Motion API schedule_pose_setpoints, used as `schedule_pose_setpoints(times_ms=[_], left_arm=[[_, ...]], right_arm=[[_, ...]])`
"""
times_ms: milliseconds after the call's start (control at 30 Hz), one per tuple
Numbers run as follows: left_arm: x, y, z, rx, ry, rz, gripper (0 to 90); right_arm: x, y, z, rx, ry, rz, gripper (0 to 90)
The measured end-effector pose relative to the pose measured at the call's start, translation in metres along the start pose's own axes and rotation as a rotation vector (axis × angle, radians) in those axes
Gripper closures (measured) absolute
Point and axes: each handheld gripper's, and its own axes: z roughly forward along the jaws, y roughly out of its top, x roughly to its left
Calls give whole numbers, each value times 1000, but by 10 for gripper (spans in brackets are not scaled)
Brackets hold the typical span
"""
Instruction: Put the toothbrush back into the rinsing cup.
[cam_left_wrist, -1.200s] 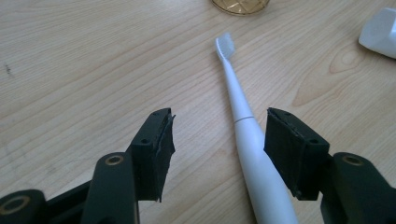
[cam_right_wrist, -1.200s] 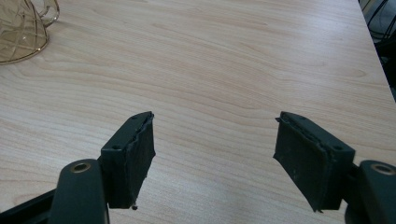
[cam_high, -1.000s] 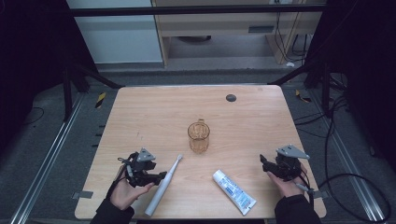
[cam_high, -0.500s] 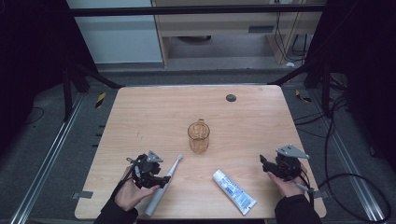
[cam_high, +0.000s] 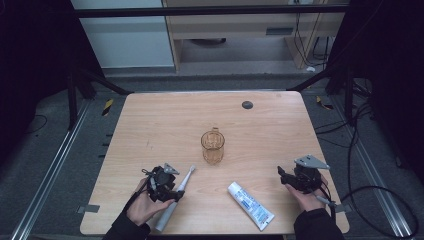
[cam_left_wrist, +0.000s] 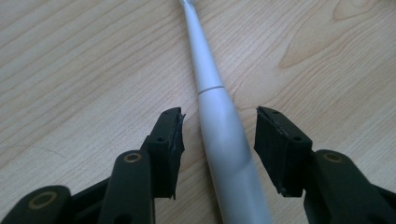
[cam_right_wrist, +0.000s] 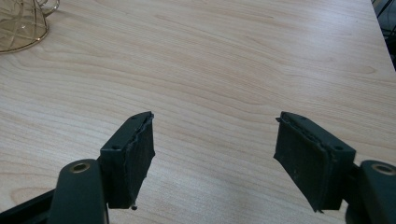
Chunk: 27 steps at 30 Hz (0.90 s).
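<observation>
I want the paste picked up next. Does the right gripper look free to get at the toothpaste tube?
Probably yes. The right gripper stands open with nothing between its pads, and bare table lies between it and the toothpaste tube; nothing stands in the way.

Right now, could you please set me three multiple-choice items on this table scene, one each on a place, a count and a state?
1. Where does the toothpaste tube lie?
A. On the table's near edge, between the two hands
B. Inside the glass mug
C. At the table's far edge

2. How many glass mugs stand on the table?
A. One
B. Two
C. Three

3. How does the left gripper stand to the electric toothbrush?
A. Shut tight on the brush head
B. Jaws astride the handle, pads not yet touching
C. Far off, nothing between the jaws

Answers: 1 A, the high view shows the tube near the front edge. 2 A, a single glass mug stands mid-table. 3 B, the left gripper view shows gaps on both sides of the handle; the jaws have just been closing around it.
</observation>
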Motion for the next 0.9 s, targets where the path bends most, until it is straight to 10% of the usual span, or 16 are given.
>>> schedule_pose_setpoints(times_ms=[900], left_arm=[[3,5,10,50,-7,-65,665]], right_arm=[[0,0,1,5,2,1,281]])
